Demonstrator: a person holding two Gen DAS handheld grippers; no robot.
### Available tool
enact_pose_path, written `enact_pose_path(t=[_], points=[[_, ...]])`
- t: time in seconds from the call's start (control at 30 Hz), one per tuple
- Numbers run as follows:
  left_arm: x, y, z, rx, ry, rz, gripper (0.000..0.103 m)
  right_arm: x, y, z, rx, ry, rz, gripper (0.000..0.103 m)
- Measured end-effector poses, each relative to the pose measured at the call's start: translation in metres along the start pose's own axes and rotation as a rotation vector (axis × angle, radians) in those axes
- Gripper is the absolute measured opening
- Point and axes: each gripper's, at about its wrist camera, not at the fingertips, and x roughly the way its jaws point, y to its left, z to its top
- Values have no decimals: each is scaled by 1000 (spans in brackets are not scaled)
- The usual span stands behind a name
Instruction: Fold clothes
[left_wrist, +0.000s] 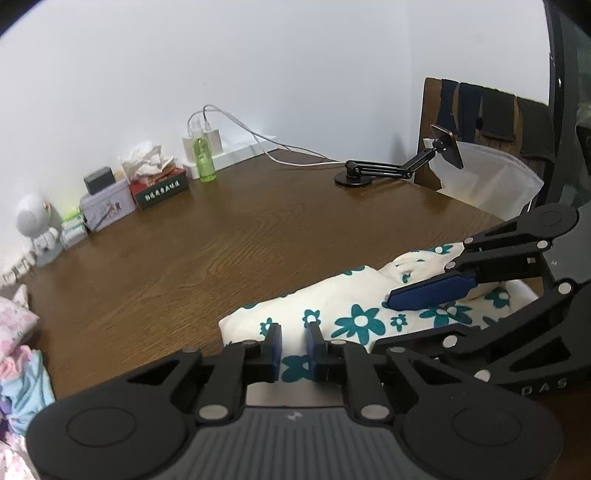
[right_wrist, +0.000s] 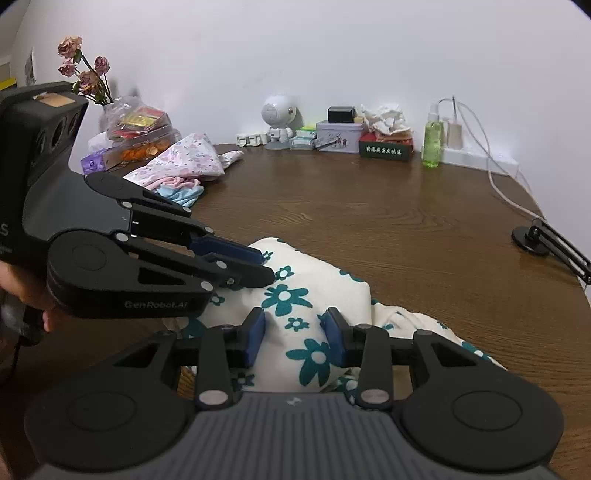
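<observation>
A cream garment (right_wrist: 317, 295) printed with teal flowers lies bunched on the wooden desk (left_wrist: 221, 240), directly beneath both grippers. The left gripper (left_wrist: 293, 345) hovers over the garment's near edge with its jaws a narrow gap apart; cloth shows through the gap, though whether the pads pinch it is hard to tell from this angle. The right gripper (right_wrist: 295, 334) has its jaws standing wider apart, straddling a raised fold without pressing it. In the right wrist view the left gripper comes in from the left, its tips resting at the garment's far edge. Beyond the jaws, along the wall, stand a green bottle (right_wrist: 433, 142), a tissue box (right_wrist: 386, 146) and a tin (right_wrist: 340, 134); other clothes (right_wrist: 184, 166) are piled to the left of the jaws.
</observation>
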Motion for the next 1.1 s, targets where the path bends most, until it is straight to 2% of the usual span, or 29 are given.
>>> enact_pose_path(t=[0.13, 0.27, 0.37, 0.4, 0.47, 0.67, 0.73, 0.77, 0.8, 0.83, 0.87, 0.9, 0.93, 1.0, 1.1], points=[[-11, 8, 4, -35, -18, -15, 14, -4, 7, 2, -50, -17, -30, 37], [-46, 24, 2, -120, -96, -48, 33, -31, -4, 9, 21, -89, 11, 37], [-44, 26, -4, -118, -61, -79, 31, -33, -1, 7, 15, -88, 8, 37], [-40, 25, -6, -112, -39, -88, 25, -28, 0, 3, 17, -70, -1, 37], [-29, 21, -13, -103, -9, -92, 25, -18, 2, -4, 22, -35, -17, 38], [-26, 9, -18, -56, -10, -43, 25, -13, 10, -17, 27, -43, -53, 38], [-38, 16, -17, -104, -38, -44, 28, -17, 13, -15, 17, -43, -58, 39], [-46, 20, -16, -136, -58, -45, 43, -23, 12, -13, 27, -52, -49, 42], [-54, 24, -16, -168, -77, -46, 69, -30, 9, -11, 52, -70, -34, 53], [-62, 29, -15, -200, -97, -47, 81, -39, 5, -10, 80, -92, -20, 61], [-69, 33, -17, -238, -113, -56, 97, -49, 2, -10, 106, -119, -12, 80], [-76, 39, -20, -280, -127, -73, 100, -61, 0, -10, 129, -151, -7, 96], [-83, 44, -23, -323, -141, -91, 100, -72, -2, -11, 148, -179, -3, 103], [-95, 54, -30, -417, -161, -133, 103, -89, -3, -16, 172, -215, 3, 103], [-97, 62, -46, -548, -137, -204, 103, -102, -2, -23, 190, -231, -12, 103]])
